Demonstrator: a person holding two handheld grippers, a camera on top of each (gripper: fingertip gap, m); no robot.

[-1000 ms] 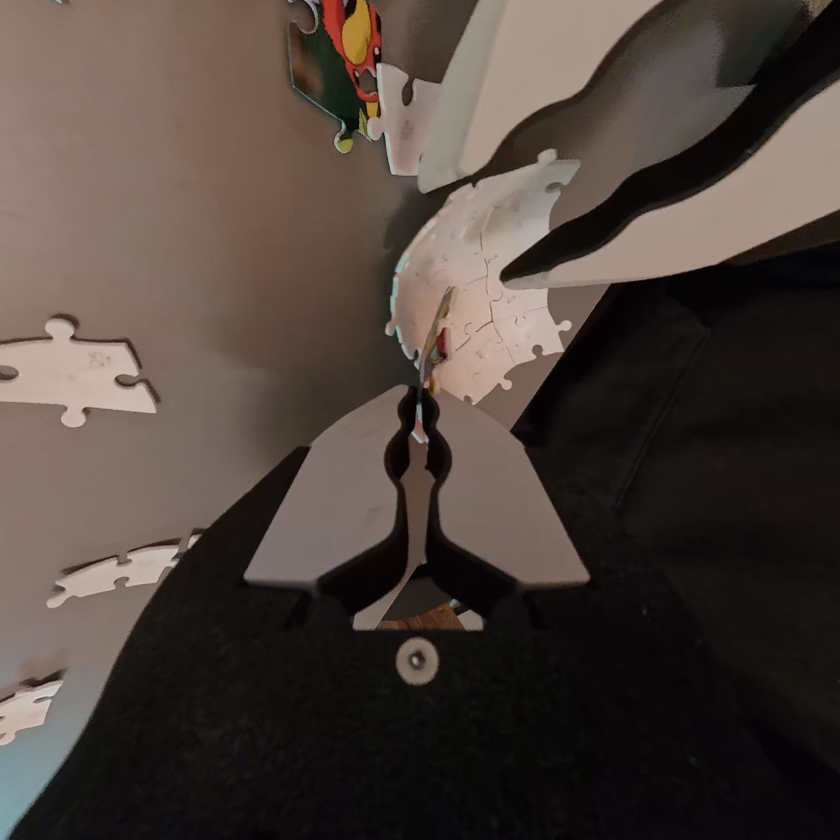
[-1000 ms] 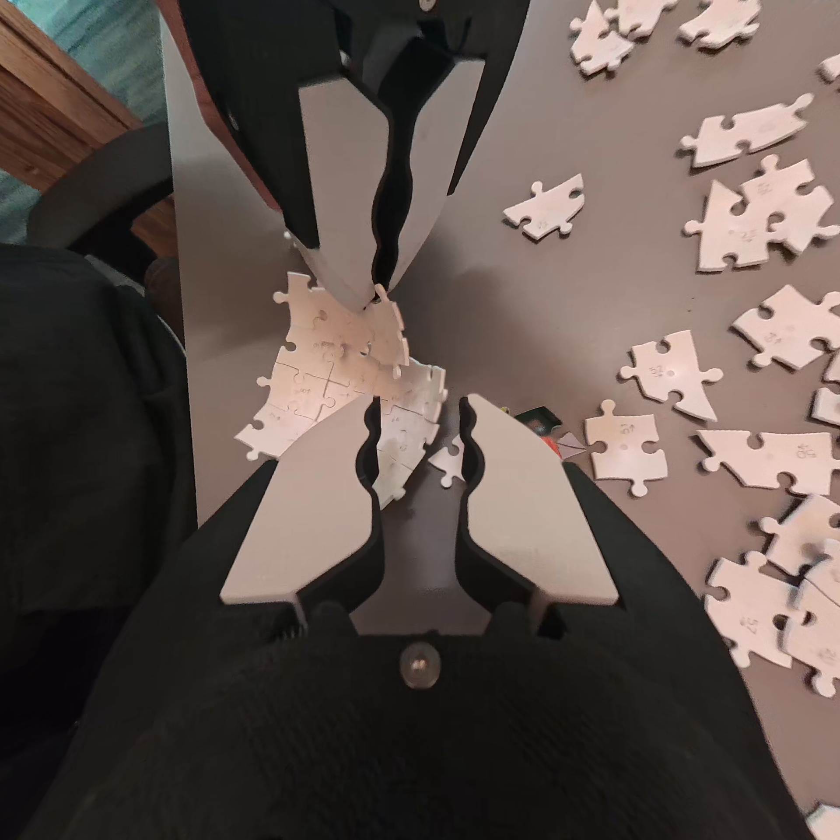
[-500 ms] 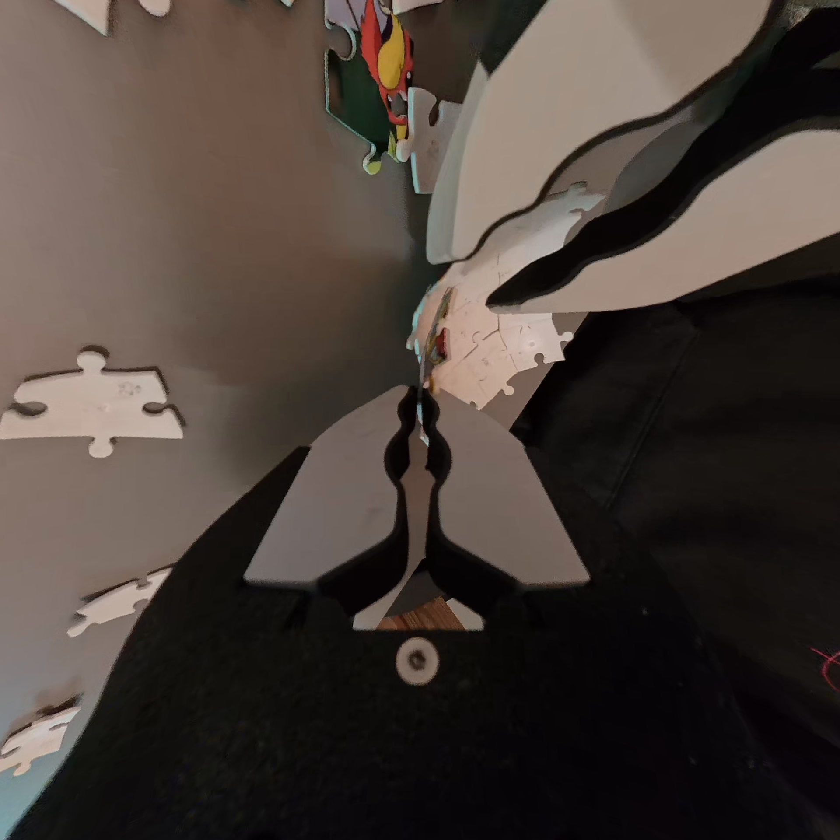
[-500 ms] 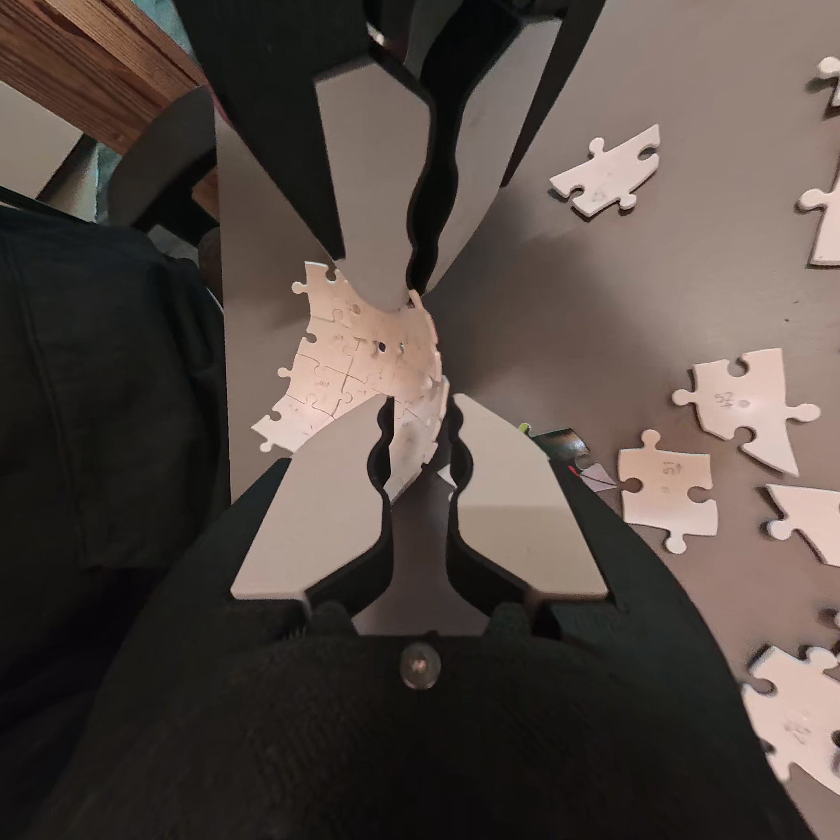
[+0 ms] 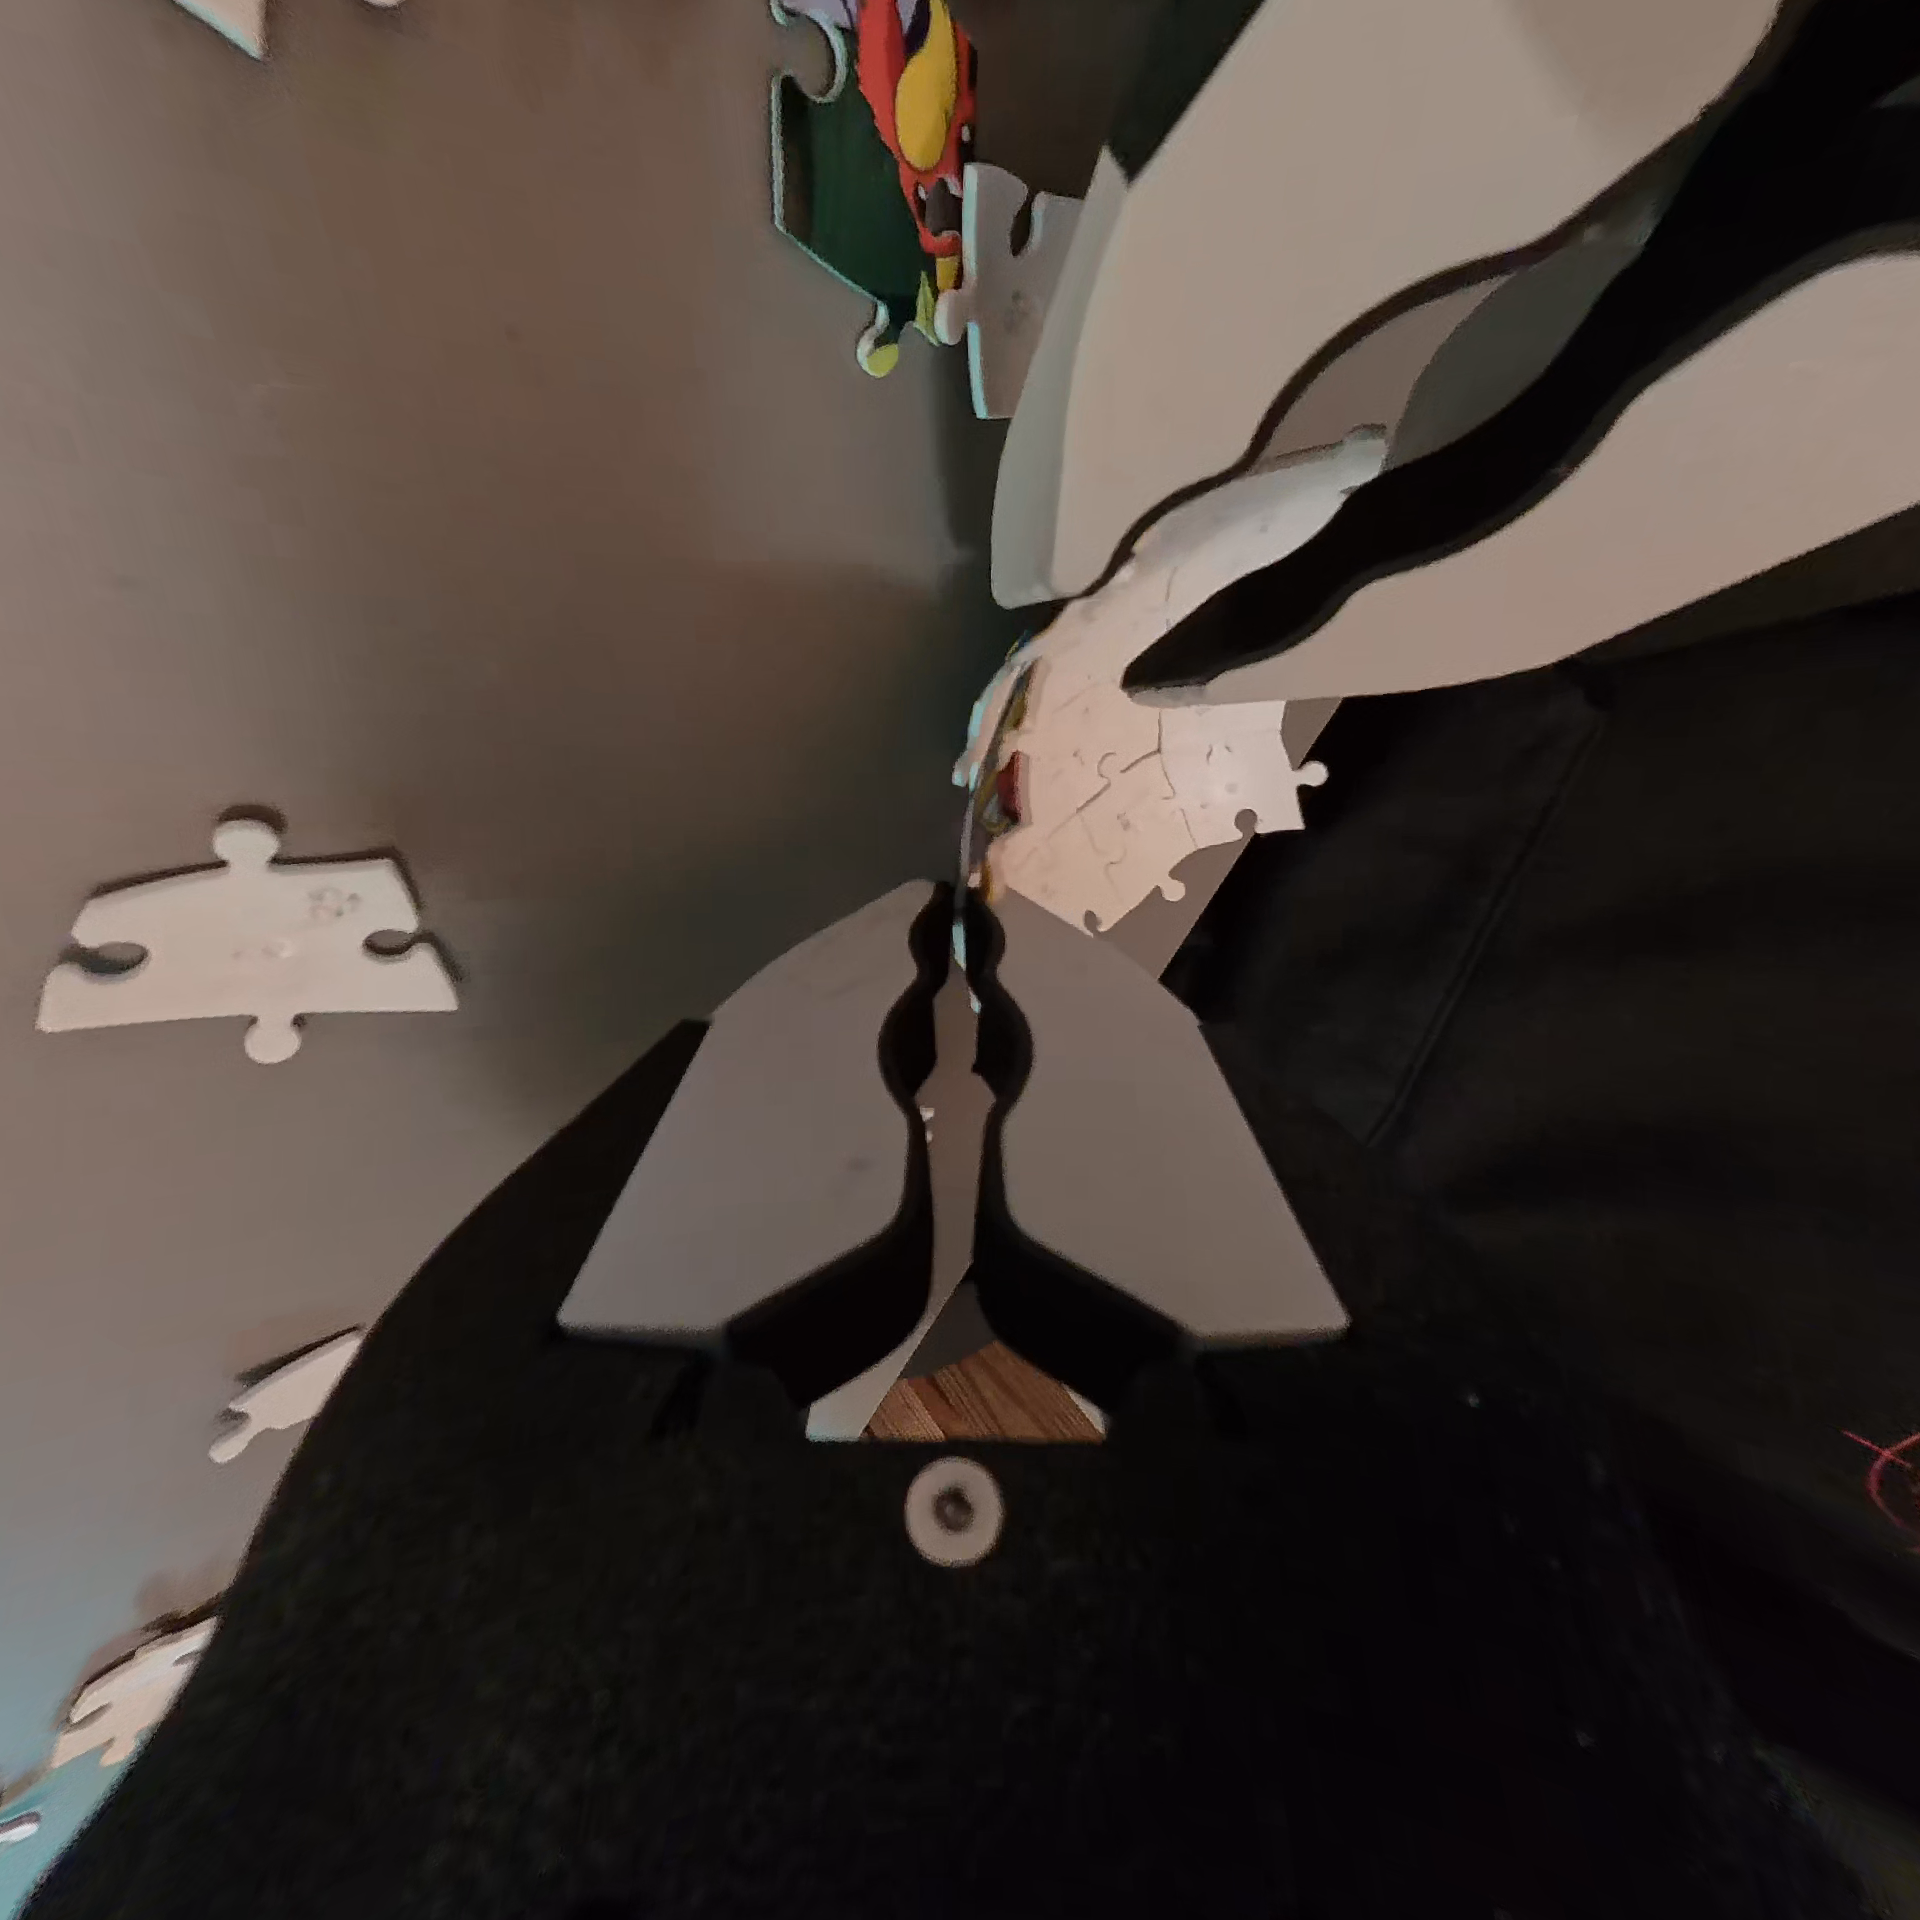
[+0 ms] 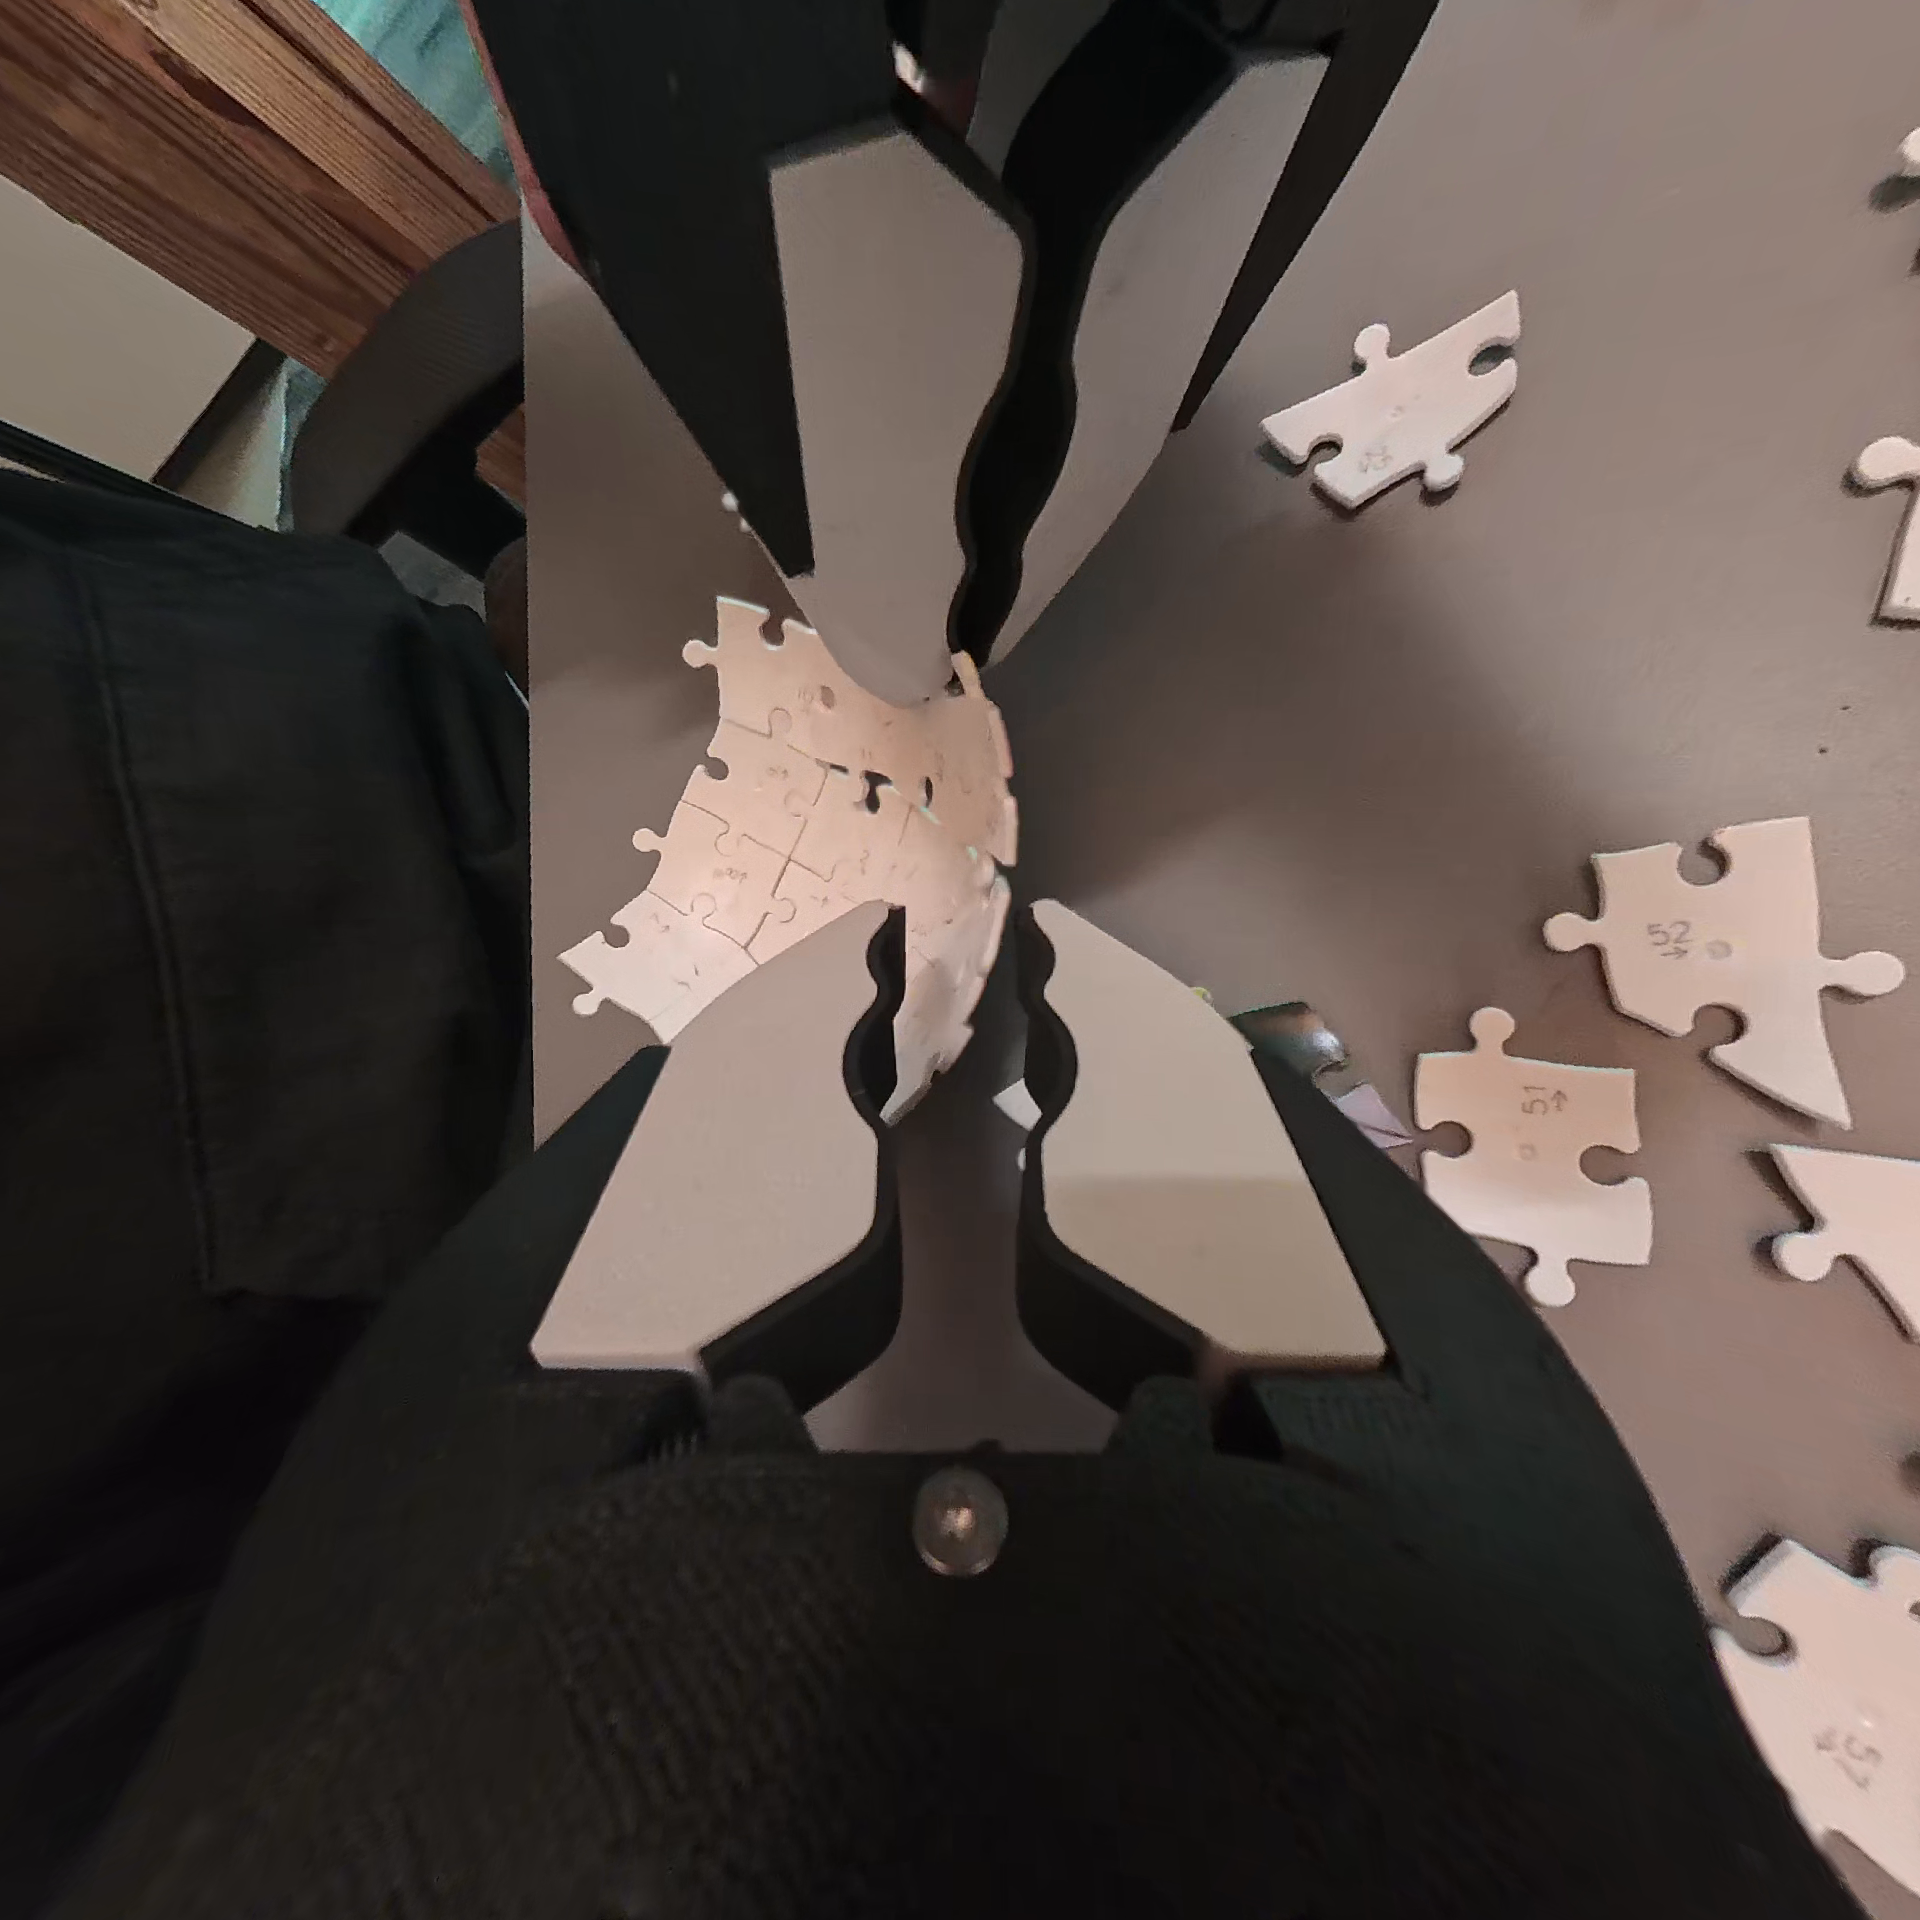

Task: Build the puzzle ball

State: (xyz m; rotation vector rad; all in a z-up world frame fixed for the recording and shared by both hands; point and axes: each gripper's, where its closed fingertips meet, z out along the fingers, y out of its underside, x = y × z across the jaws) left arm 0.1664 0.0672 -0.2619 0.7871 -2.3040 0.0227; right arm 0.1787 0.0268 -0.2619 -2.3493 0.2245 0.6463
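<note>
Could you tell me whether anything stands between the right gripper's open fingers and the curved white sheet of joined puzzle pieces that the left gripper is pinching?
Nothing visible does: the curved white sheet of joined puzzle pieces already reaches between the right gripper fingers, while the left gripper pinches its far edge.

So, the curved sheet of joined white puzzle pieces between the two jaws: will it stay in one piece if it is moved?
Probably not reliably. The joined puzzle sheet already bends into a curve, so it seems floppy. One seam shows open gaps, so the pieces may separate under more bending. It looks thin and light, like the loose puzzle pieces on the table.
</note>
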